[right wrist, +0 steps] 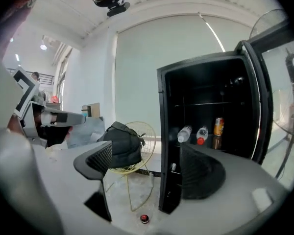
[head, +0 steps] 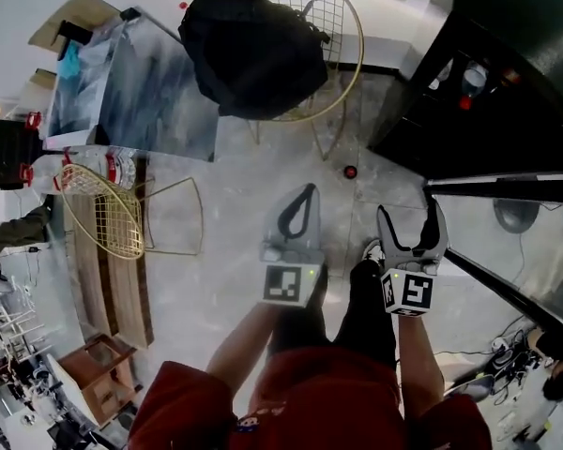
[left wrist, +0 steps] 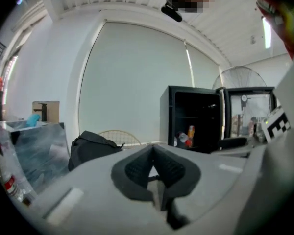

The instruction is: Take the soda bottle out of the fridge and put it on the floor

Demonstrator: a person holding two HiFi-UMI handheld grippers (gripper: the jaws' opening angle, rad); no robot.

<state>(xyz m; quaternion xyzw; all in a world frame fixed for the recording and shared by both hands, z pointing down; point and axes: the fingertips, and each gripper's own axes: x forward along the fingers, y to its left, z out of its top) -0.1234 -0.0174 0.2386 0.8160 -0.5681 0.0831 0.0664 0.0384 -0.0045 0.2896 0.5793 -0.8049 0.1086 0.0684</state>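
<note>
Jaws of left gripper sit pressed together; right gripper gapes wide, empty. Red-capped clear plastic bottle lies inside open black fridge, far right.

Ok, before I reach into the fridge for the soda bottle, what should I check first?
1. Fridge access: its door stands open. Ok.
2. Right gripper ready to grasp: jaws apart, nothing between them. Ok.
3. Left gripper out of the way: jaws together, empty, away from the fridge. Ok.
4. Target identified: a white-capped bottle and a red-capped bottle share the shelf beside a can; which one is the soda, cannot tell.
5. Floor spot for set-down: a small red object lies in front of the fridge. Not ok there; pick bare floor beside it.
</note>
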